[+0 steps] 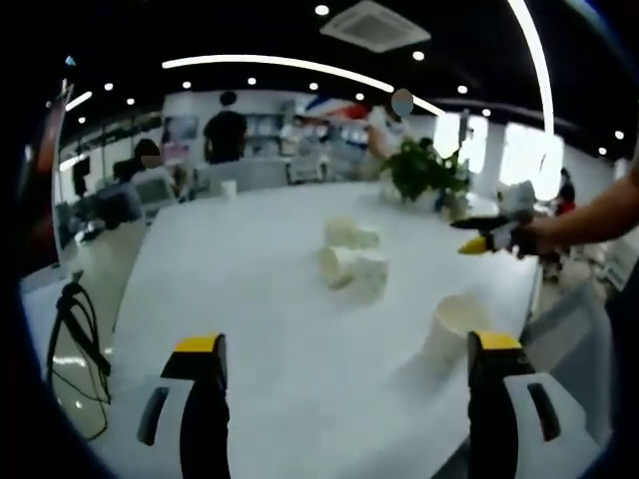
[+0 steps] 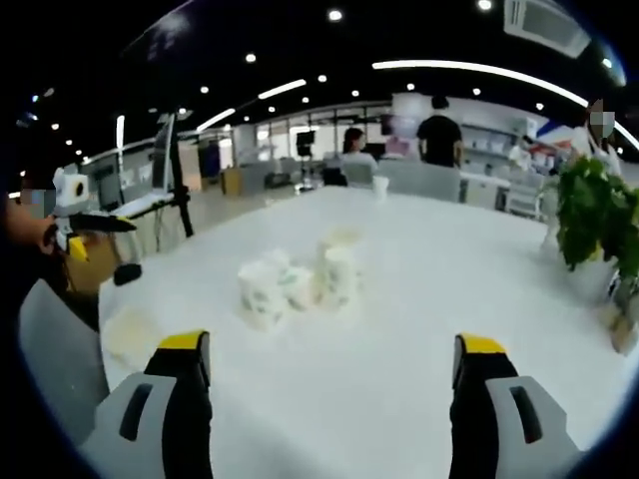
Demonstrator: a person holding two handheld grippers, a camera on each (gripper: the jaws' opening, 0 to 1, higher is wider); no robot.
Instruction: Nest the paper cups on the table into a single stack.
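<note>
On the white table (image 2: 419, 299), paper cups (image 2: 300, 279) cluster at twelve o'clock, unstacked; both grippers, left (image 1: 344, 374) and right (image 2: 334, 384), hover spread wide, empty. Light cups could tip if nudged sideways. Left gripper view adds a lone cup (image 1: 454, 334) near its right jaw

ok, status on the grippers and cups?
Left gripper open, empty. Right gripper open, empty. Cups loose on the table, unstacked; one cup near left's jaw. Nothing blocking; plant off at the edge.
</note>
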